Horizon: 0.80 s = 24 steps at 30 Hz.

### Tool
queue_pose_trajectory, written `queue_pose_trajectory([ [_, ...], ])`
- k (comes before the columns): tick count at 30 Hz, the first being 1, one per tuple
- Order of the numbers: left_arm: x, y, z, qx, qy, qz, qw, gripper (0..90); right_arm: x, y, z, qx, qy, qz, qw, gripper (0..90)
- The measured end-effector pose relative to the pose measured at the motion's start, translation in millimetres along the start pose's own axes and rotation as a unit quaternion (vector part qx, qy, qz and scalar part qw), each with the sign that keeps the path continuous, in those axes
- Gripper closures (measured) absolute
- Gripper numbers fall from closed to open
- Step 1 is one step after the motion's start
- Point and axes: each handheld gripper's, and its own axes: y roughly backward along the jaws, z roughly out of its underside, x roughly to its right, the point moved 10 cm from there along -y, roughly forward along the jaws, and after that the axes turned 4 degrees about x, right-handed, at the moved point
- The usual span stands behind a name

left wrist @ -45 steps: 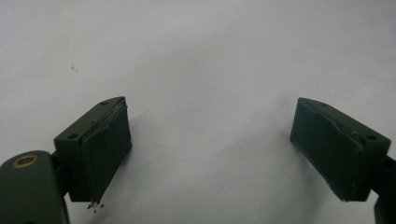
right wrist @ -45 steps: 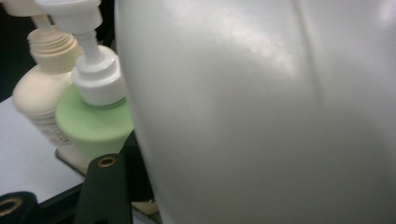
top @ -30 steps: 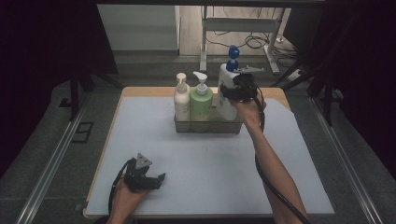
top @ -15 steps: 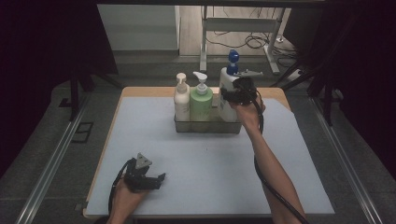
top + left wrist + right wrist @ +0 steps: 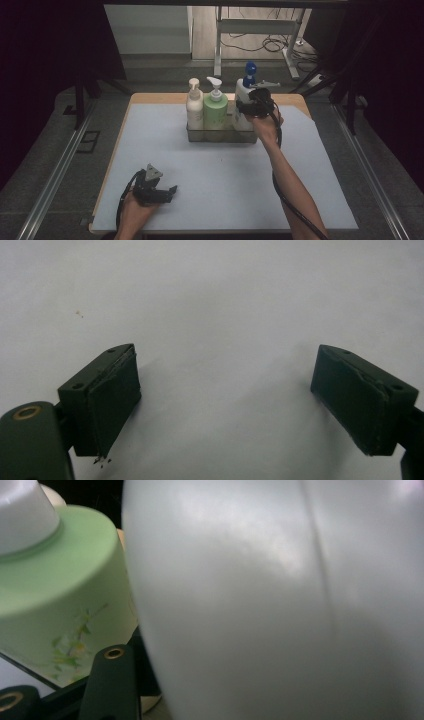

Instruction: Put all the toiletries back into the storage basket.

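Toward the far edge of the tabletop point(image 5: 320, 165), slightly right of its middle, the right gripper point(image 5: 248, 107) is up against a white bottle with a blue pump top point(image 5: 243, 95). That bottle stands upright at the right end of a clear tray point(image 5: 220, 135), touching the green pump bottle point(image 5: 215, 109) beside it, with a cream pump bottle point(image 5: 194, 107) at the left end. From the gripper's own camera the white bottle's point(image 5: 280, 605) side is very close, and one black jaw sits low along its left flank, between it and the green bottle point(image 5: 60, 595). The jaws stand about half apart around the bottle's body, seemingly clamped on it, though I cannot see the pads meet the plastic.

No brand or wording can be read on any bottle; the green one carries only a faint printed sprig of leaves.

Near the front left corner of the tabletop, the left gripper point(image 5: 167, 192) rests low over the pale surface, well apart from the tray. Its two black jaws are spread wide with nothing between them, just bare tabletop point(image 5: 225, 315) under the pads point(image 5: 112, 405).
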Motion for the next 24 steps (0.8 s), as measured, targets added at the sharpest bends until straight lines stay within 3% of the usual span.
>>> queue_pose_trajectory([
  [24,0.1,0.0,-0.1,0.000,0.000,0.001,1.0000,12.1,-4.8,-10.4,26.3,-0.034,0.008,-0.007,0.9993,40.2],
])
